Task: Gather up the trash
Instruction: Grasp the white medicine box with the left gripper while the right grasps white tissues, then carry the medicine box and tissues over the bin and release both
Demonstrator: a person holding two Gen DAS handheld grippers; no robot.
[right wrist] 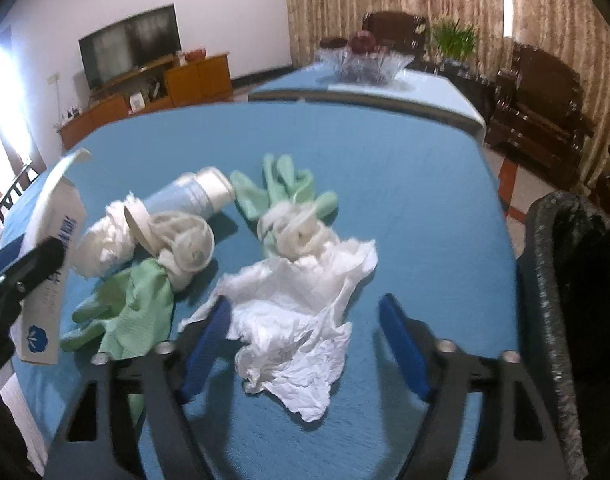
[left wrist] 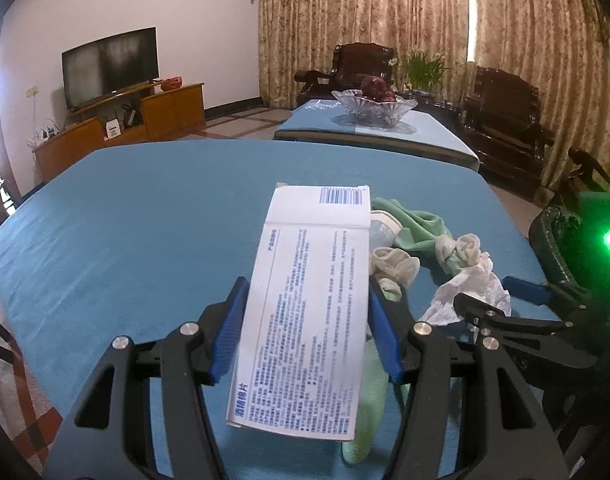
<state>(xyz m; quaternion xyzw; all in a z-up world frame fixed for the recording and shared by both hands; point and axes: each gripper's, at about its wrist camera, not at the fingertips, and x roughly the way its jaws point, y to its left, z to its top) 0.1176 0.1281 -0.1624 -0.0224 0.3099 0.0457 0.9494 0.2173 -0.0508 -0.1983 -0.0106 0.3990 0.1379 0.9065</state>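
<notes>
Clamping box [left wrist: 305, 304] | left gripper [left wrist: 309, 328] | bin [right wrist: 573, 300] right-view only

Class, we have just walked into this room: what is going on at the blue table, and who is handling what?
A person with a gripper in each hand is collecting trash from the blue table. The left gripper is shut on a white box printed with text. The right gripper is open, its fingers either side of a crumpled tissue that lies on the cloth. Green gloves and a pale bottle lie beside it. A dark bin stands at the table's right edge.
</notes>
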